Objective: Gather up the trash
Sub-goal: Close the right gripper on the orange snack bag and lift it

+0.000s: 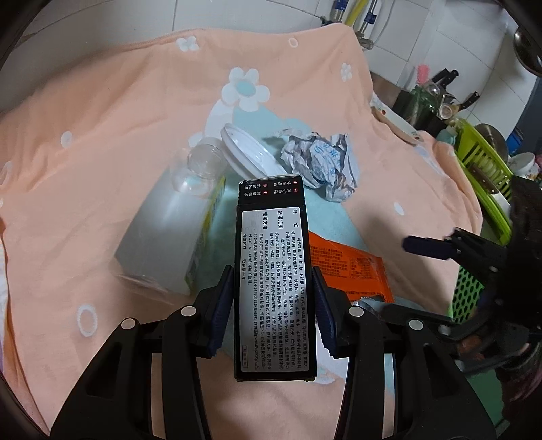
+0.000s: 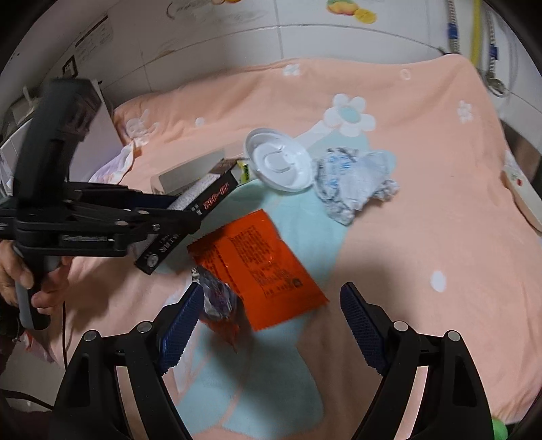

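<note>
A black box [image 1: 271,216] with a silver printed label sits between the pads of my left gripper [image 1: 272,274], which is shut on it and holds it just above the peach flowered towel [image 1: 101,135]. In the right wrist view the same box [image 2: 216,193] sticks out of that gripper from the left. My right gripper [image 2: 271,298] is open over an orange packet [image 2: 261,257], with a torn silver wrapper [image 2: 216,294] by its left finger. Farther back lie a white lid [image 2: 281,162], crumpled paper [image 2: 352,182] and a clear jar [image 1: 169,230] on its side.
A green slatted basket [image 1: 481,169], bowls and knives crowd the right edge beyond the towel. Tiled wall and pipes [image 1: 359,17] stand behind. A white box [image 2: 101,135] rests at the towel's left end. A person's hand [image 2: 20,281] grips the left tool's handle.
</note>
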`<action>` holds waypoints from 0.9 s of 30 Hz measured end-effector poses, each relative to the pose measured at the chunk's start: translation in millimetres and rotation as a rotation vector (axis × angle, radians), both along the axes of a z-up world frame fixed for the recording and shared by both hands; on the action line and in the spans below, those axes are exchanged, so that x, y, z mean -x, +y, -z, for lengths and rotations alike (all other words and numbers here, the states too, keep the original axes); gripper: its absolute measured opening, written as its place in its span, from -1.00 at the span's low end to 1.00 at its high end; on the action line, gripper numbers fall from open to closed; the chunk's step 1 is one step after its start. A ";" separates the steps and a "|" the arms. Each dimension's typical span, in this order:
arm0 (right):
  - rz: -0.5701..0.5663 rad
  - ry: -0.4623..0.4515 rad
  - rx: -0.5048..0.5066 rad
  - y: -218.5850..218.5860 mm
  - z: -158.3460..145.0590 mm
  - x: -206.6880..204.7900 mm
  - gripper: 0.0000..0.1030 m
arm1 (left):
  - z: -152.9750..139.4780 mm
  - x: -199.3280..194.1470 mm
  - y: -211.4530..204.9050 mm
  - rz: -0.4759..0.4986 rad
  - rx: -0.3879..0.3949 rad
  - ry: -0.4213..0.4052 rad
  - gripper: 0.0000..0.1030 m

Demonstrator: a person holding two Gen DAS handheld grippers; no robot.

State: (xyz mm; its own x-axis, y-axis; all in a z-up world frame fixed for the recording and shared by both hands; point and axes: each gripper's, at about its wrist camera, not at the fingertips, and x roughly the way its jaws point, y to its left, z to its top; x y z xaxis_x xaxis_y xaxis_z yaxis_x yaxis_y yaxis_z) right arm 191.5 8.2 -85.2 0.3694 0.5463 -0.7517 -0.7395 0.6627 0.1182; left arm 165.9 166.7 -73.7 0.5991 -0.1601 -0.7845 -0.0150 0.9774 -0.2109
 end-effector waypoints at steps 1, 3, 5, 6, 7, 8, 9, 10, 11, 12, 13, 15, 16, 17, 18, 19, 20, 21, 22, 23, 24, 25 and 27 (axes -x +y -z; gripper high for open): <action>-0.005 0.002 0.011 4.7 2.6 -3.5 0.54 | -1.3 1.5 1.8 -0.003 -0.002 -0.001 -0.15; -0.019 0.016 0.014 9.4 6.5 -8.3 0.54 | -3.3 3.3 4.5 -0.007 -0.001 -0.002 -0.15; -0.034 0.028 0.019 14.6 10.8 -13.4 0.54 | -5.9 5.8 7.0 -0.010 -0.005 -0.006 -0.15; -0.043 0.034 0.023 17.4 13.1 -15.6 0.54 | -6.0 6.0 7.4 -0.012 -0.006 -0.007 -0.15; -0.048 0.040 0.027 19.6 15.4 -17.4 0.54 | -6.9 6.5 8.2 -0.014 -0.006 -0.008 -0.15; -0.054 0.050 0.031 22.4 18.4 -20.3 0.54 | -7.3 6.6 8.8 -0.014 -0.007 -0.009 -0.15; -0.061 0.066 0.032 24.9 21.7 -23.3 0.54 | -7.6 7.0 8.9 -0.015 -0.008 -0.009 -0.15; -0.064 0.078 0.032 26.6 24.1 -24.9 0.54 | -8.0 7.2 9.6 -0.017 -0.008 -0.009 -0.15; -0.064 0.089 0.029 27.9 26.9 -26.6 0.54 | -7.8 7.6 10.2 -0.018 -0.008 -0.010 -0.15; -0.066 0.098 0.029 29.2 29.4 -27.4 0.54 | -7.8 8.3 10.5 -0.019 -0.008 -0.010 -0.15; -0.065 0.098 0.030 30.2 30.4 -26.9 0.54 | -7.8 8.4 11.3 -0.020 -0.010 -0.010 -0.15; -0.071 0.085 0.033 31.9 29.8 -23.8 0.49 | -7.3 9.0 11.9 -0.024 -0.008 -0.009 -0.15; -0.071 0.079 0.037 32.5 29.4 -22.3 0.40 | -7.1 8.7 12.5 -0.026 -0.005 -0.008 -0.15; -0.069 0.073 0.041 33.1 28.9 -21.1 0.37 | -6.9 8.7 13.0 -0.026 -0.003 -0.009 -0.15; -0.069 0.073 0.038 33.0 28.3 -20.4 0.28 | -7.2 8.6 12.9 -0.027 -0.002 -0.010 -0.15; -0.070 0.075 0.035 32.3 28.1 -19.9 0.20 | -7.4 8.7 12.5 -0.026 0.000 -0.011 -0.15; -0.064 0.074 0.033 31.4 27.7 -19.2 0.16 | -7.5 8.8 12.1 -0.024 0.001 -0.012 -0.15; -0.062 0.077 0.027 30.0 27.5 -18.7 0.07 | -7.6 9.0 11.7 -0.022 0.001 -0.013 -0.15; -0.058 0.079 0.024 28.5 27.4 -17.5 -0.05 | -8.1 9.1 10.6 -0.021 0.000 -0.015 -0.15; -0.053 0.077 0.023 27.4 27.5 -17.0 -0.05 | -8.6 9.5 9.8 -0.019 0.000 -0.016 -0.15; -0.045 0.079 0.018 25.9 27.7 -15.9 -0.05 | -9.1 8.9 9.5 -0.017 0.001 -0.017 -0.15; -0.040 0.082 0.014 24.5 27.8 -15.2 -0.07 | -9.7 9.6 9.2 -0.015 0.001 -0.020 -0.15; -0.023 0.077 -0.001 19.9 26.6 -12.1 -0.09 | -10.7 10.5 8.2 -0.014 0.003 -0.023 -0.15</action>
State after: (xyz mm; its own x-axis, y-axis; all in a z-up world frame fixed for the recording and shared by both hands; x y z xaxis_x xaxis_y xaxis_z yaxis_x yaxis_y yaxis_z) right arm 203.6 28.1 -111.8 0.2981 0.5545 -0.7770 -0.7434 0.6455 0.1754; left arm 155.4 174.9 -63.0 0.6189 -0.1544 -0.7701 -0.0235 0.9764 -0.2146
